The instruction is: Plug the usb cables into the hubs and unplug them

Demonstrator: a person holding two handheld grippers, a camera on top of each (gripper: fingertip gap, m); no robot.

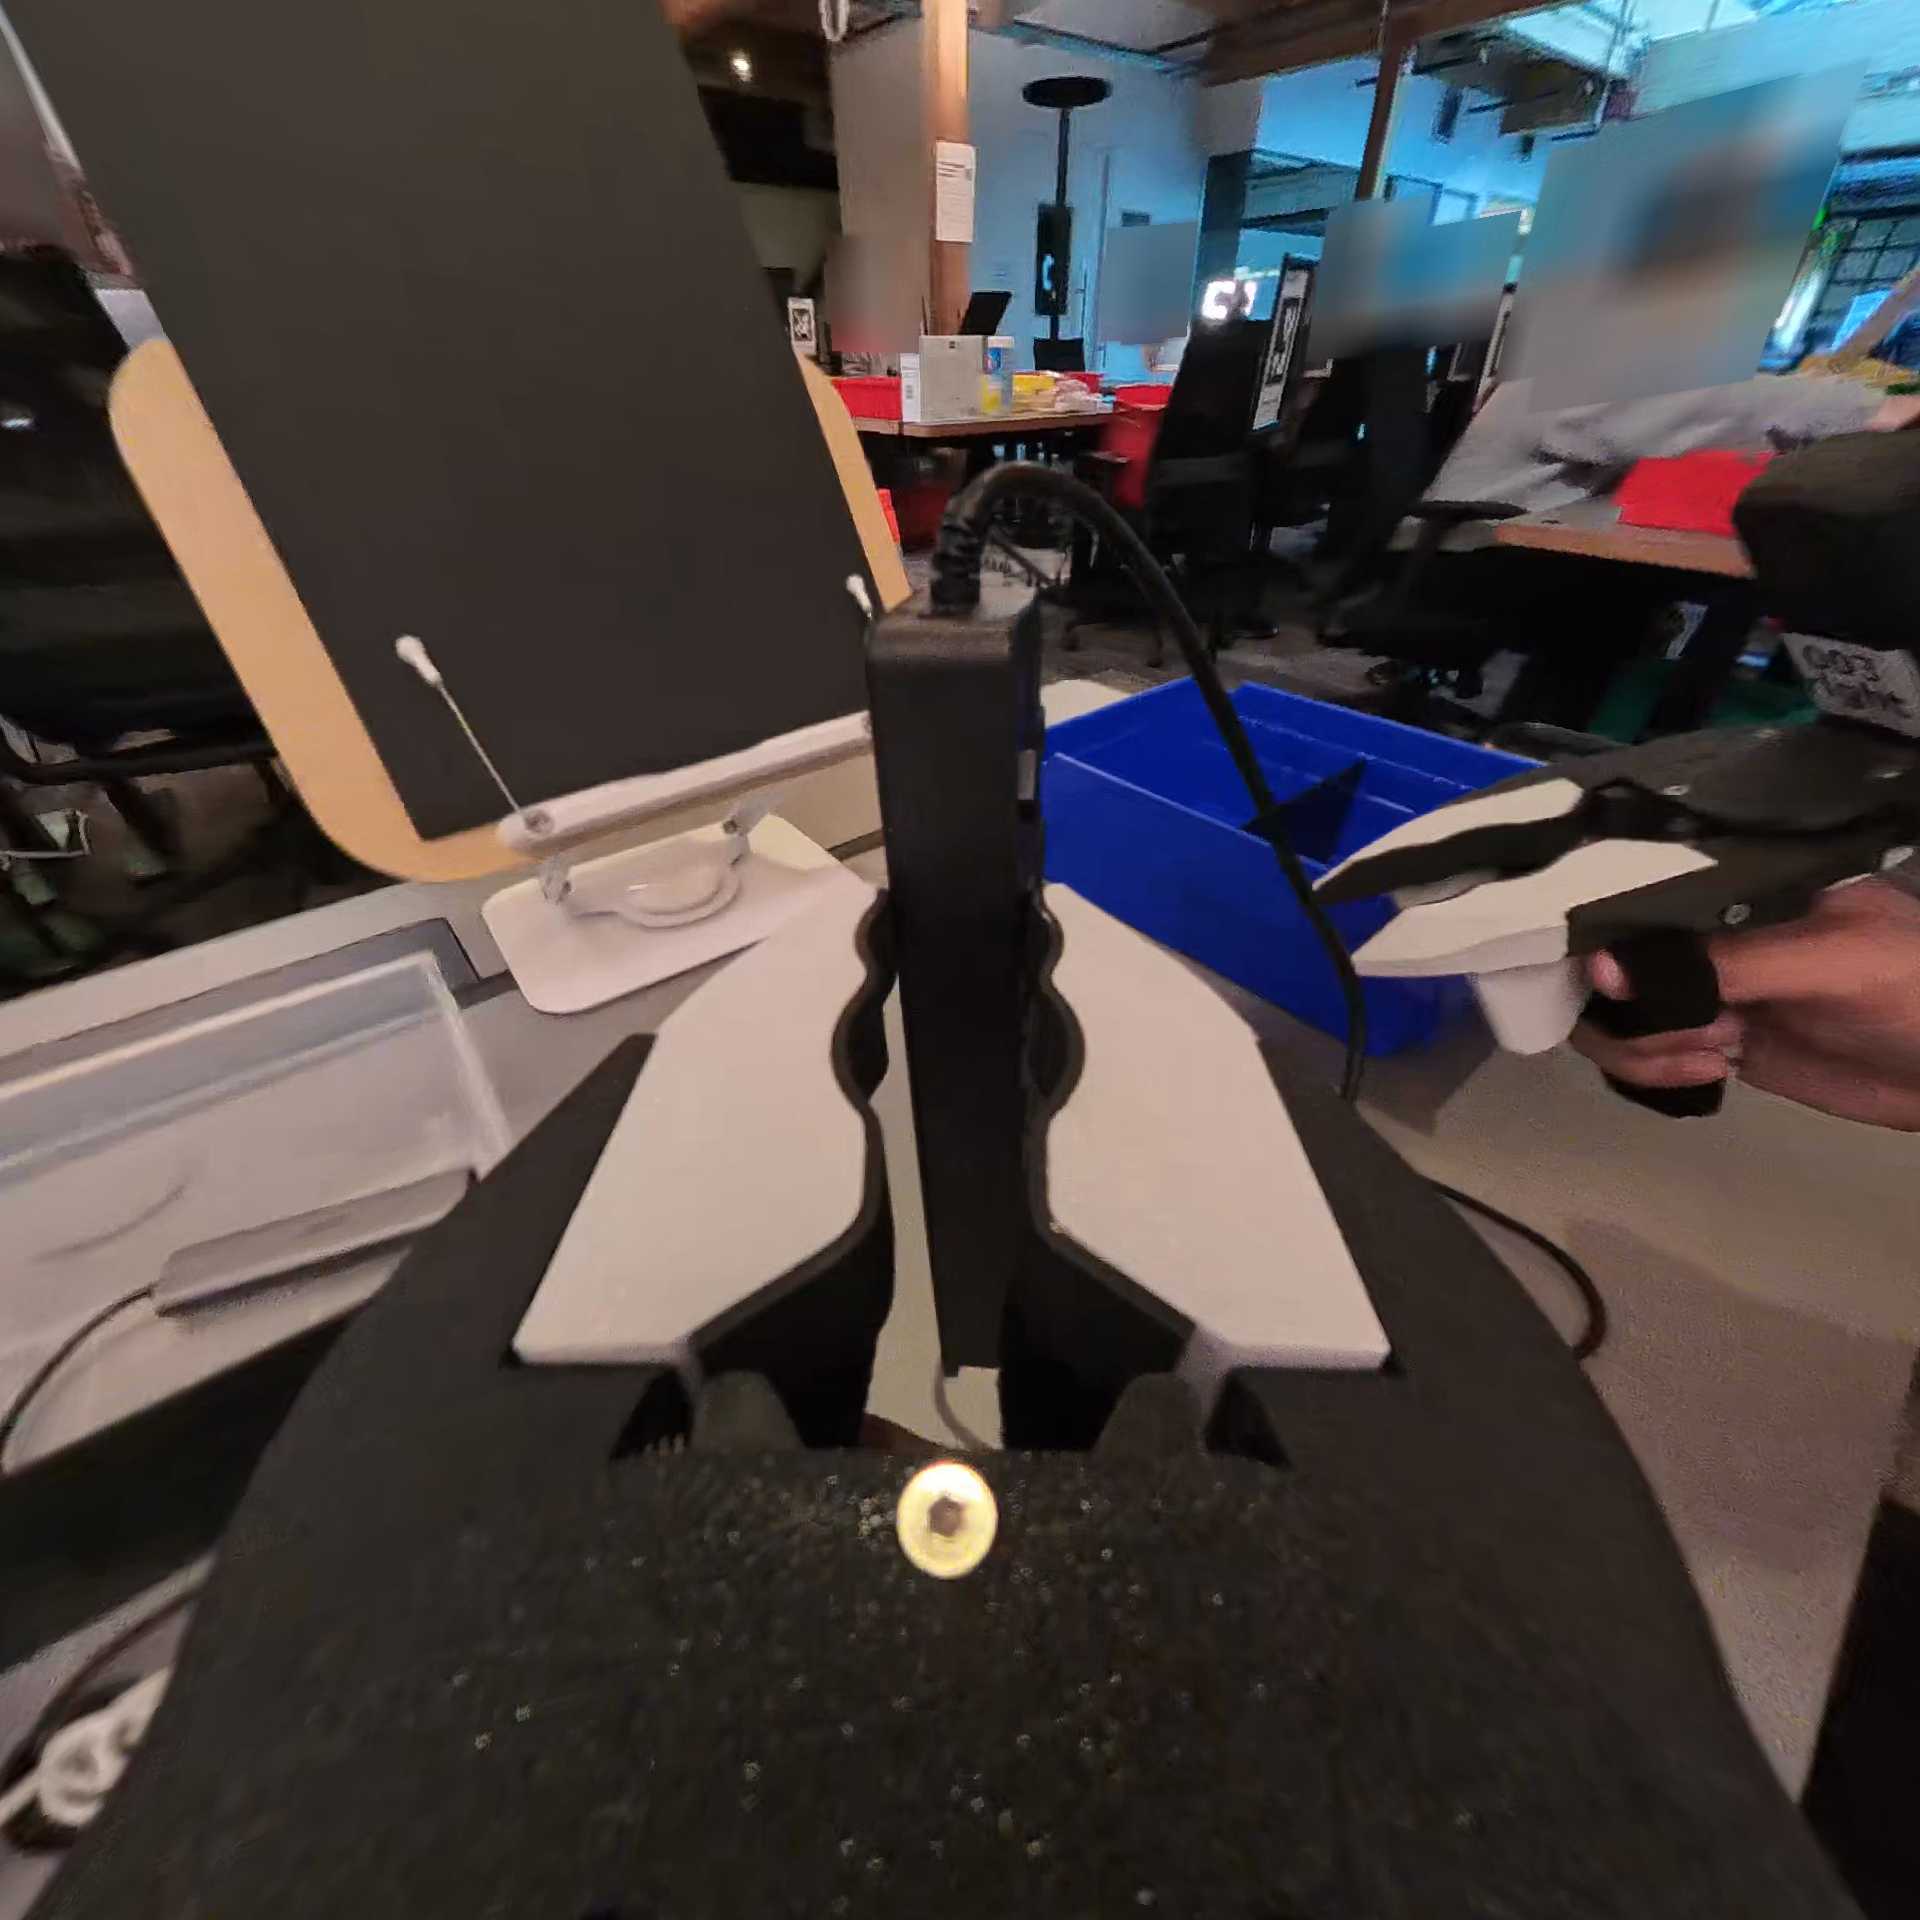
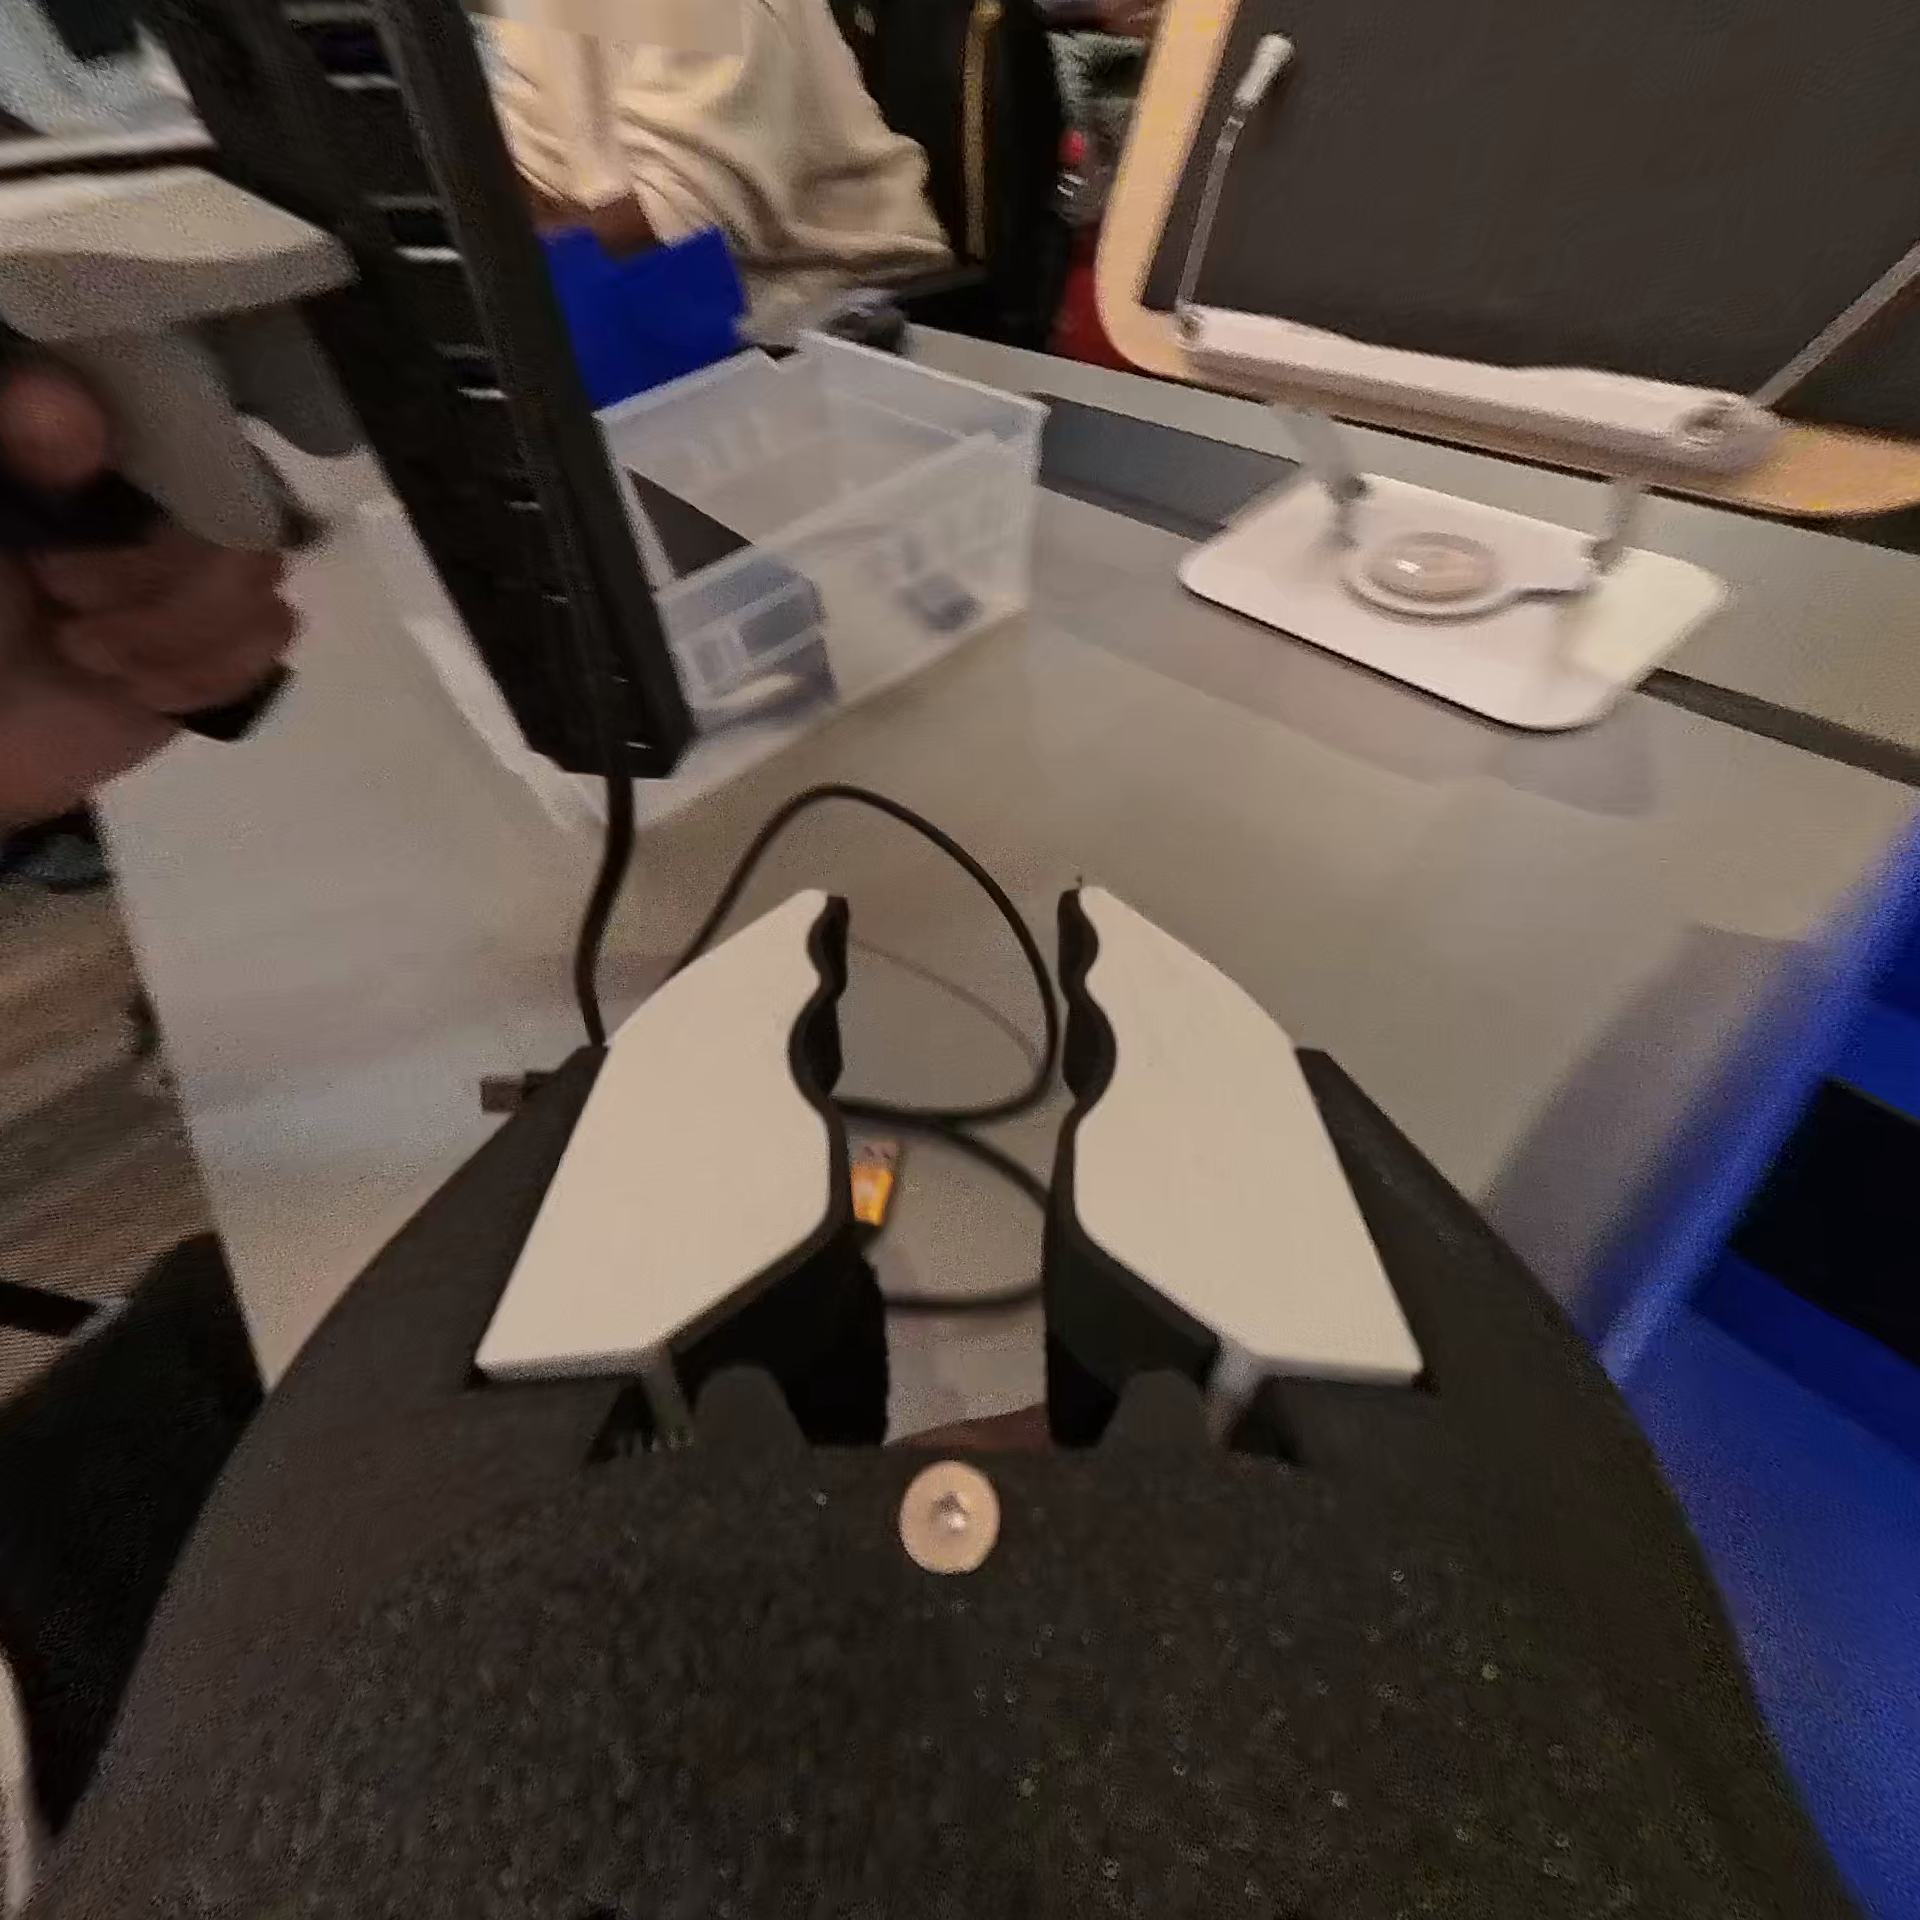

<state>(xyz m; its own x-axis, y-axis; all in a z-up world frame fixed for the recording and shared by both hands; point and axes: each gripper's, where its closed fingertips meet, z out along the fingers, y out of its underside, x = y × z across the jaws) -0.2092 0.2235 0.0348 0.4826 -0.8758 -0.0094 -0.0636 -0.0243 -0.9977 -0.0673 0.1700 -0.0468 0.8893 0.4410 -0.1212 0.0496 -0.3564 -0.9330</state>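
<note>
My left gripper (image 1: 956,914) is shut on a long black USB hub (image 1: 951,831) and holds it upright above the table. The hub's black cable (image 1: 1226,727) leaves its top end and loops down to the right. In the right wrist view the same hub (image 2: 499,468) hangs at the upper left with its row of ports showing, and its cable (image 2: 914,831) coils on the table. My right gripper (image 2: 951,914) is open and empty above that coil. A small orange-tipped plug (image 2: 876,1190) lies between its fingers on the table. The right gripper (image 1: 1340,914) also shows at right in the left wrist view.
A blue bin (image 1: 1195,821) stands on the table behind the hub. A clear plastic box (image 2: 831,520) with small items sits at the far left. A dark panel on a white stand (image 1: 644,914) stands at the back. A person's hand (image 1: 1787,1008) holds the right gripper's handle.
</note>
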